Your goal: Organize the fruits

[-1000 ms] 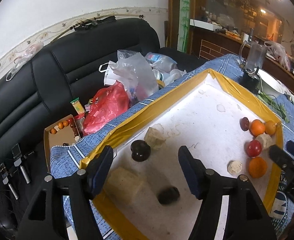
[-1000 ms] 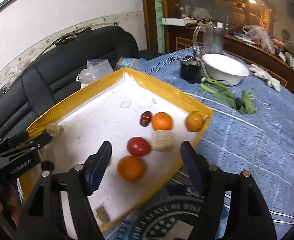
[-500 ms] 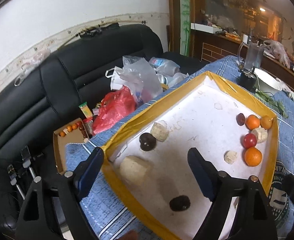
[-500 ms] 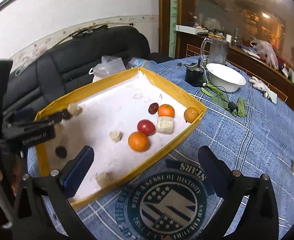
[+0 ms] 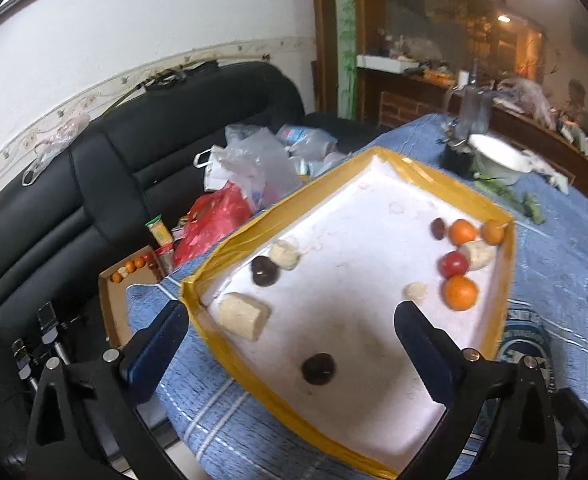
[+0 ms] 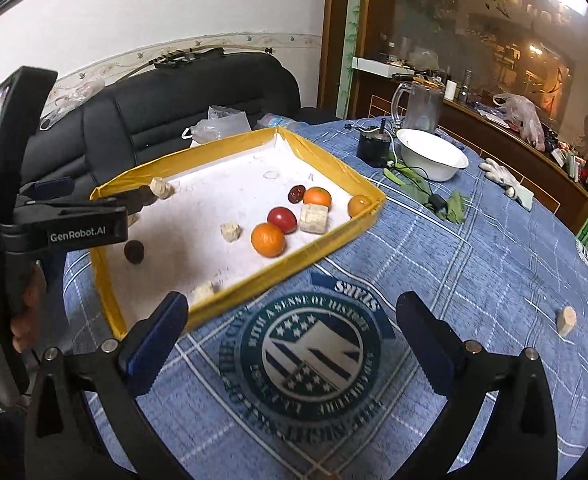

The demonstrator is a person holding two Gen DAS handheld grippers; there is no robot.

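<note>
Both hand-held grippers, left [image 5: 290,336] and right [image 6: 290,332], spread empty above yellow-rimmed white tray [image 6: 318,164] holding round oranges [image 6: 268,240].

Light: you get soft, even daylight on the white tray [image 5: 358,264].
Background: dim, with warm lamp glare top right.
Blur: your left view smears slightly.
Edges: strong fisheye bending, black corners.

Ahead of me: white wall with floral border strip [image 5: 94,96] | black leather sofa [image 6: 198,96] beneath it | dark wooden glass-fronted cabinet [image 6: 474,40], warm lamp inside | bench under blue checked cloth [image 6: 474,264]
</note>
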